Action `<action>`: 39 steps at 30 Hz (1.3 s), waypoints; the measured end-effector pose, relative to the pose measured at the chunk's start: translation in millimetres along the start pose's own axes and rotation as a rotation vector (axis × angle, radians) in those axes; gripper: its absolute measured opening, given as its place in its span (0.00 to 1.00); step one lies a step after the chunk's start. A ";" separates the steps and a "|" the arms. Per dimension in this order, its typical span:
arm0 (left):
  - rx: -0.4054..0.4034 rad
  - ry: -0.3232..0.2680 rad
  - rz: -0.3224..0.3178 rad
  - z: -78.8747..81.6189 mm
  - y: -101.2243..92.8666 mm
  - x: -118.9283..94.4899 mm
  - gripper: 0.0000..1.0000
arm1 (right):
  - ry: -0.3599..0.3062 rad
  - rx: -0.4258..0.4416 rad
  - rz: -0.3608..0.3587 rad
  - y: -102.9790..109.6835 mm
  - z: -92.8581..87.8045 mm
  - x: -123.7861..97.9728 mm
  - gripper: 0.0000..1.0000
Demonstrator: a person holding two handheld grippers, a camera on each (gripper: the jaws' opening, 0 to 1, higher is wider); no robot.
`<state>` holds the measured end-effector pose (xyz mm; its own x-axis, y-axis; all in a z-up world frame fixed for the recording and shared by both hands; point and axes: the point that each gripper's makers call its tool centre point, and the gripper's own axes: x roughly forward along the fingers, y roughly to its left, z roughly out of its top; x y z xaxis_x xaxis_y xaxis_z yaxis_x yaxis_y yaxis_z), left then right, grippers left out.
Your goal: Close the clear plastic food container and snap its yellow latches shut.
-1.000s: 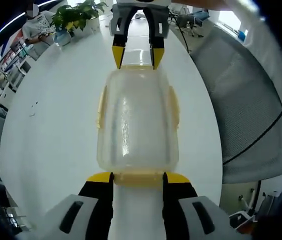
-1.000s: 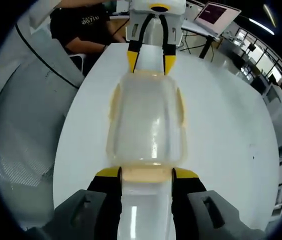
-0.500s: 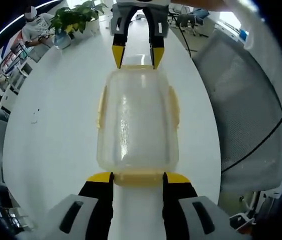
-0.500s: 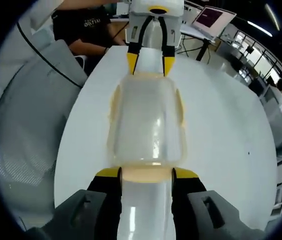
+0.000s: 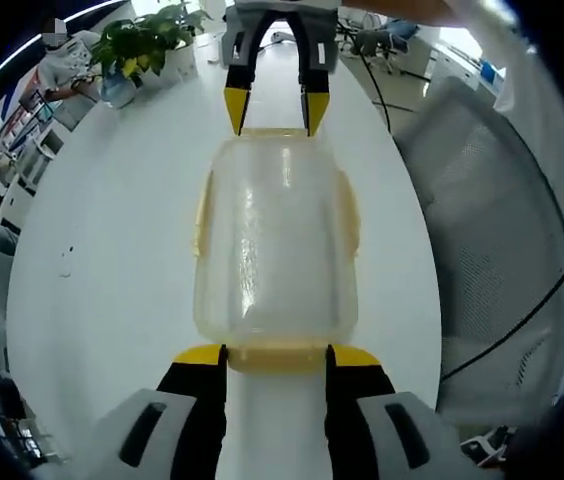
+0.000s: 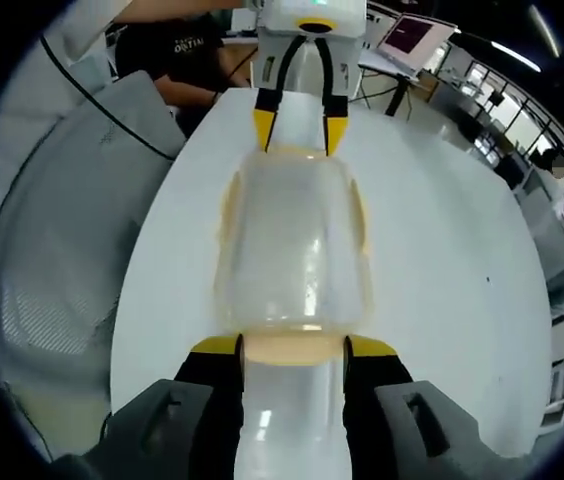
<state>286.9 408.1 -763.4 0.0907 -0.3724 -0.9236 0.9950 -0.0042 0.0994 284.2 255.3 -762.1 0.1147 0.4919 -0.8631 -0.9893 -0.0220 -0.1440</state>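
1. The clear container (image 5: pixel 274 240) sits on the white surface (image 5: pixel 112 260), between the two grippers.
2. The left gripper (image 5: pixel 276 357) has its jaws apart, one on each side of the yellow end latch (image 5: pixel 276 356).
3. The right gripper (image 6: pixel 292 348) does the same at the other end latch (image 6: pixel 293 348).
4. I cannot tell if the latches are snapped down; the side latches (image 5: pixel 202 215) look blurry.
5. The left gripper view shows a plant (image 5: pixel 142 45); the right gripper view shows a laptop (image 6: pixel 417 30).
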 end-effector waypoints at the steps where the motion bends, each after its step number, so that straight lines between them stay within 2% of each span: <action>1: 0.000 -0.001 -0.001 2.9 0.4 0.9 0.33 | 0.002 0.000 0.000 0.0 -4.7 -1.8 0.35; 20: 0.020 0.044 -0.004 56.0 4.4 26.8 0.33 | -0.017 0.018 -0.002 2.1 -58.1 -28.6 0.35; 27: 0.030 0.036 -0.009 75.3 6.2 33.1 0.33 | -0.001 0.028 -0.006 3.0 -79.5 -37.1 0.35; 35: 0.037 0.041 -0.015 90.6 7.3 41.7 0.33 | 0.004 0.035 0.003 2.7 -97.5 -44.0 0.35; 39: 0.026 0.058 -0.022 91.5 9.4 46.9 0.33 | -0.007 0.043 0.007 1.1 -100.7 -43.3 0.35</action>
<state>296.8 305.8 -771.9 0.0722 -0.3174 -0.9455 0.9955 -0.0357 0.0880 287.2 146.3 -773.7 0.1071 0.4983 -0.8604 -0.9931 0.0117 -0.1169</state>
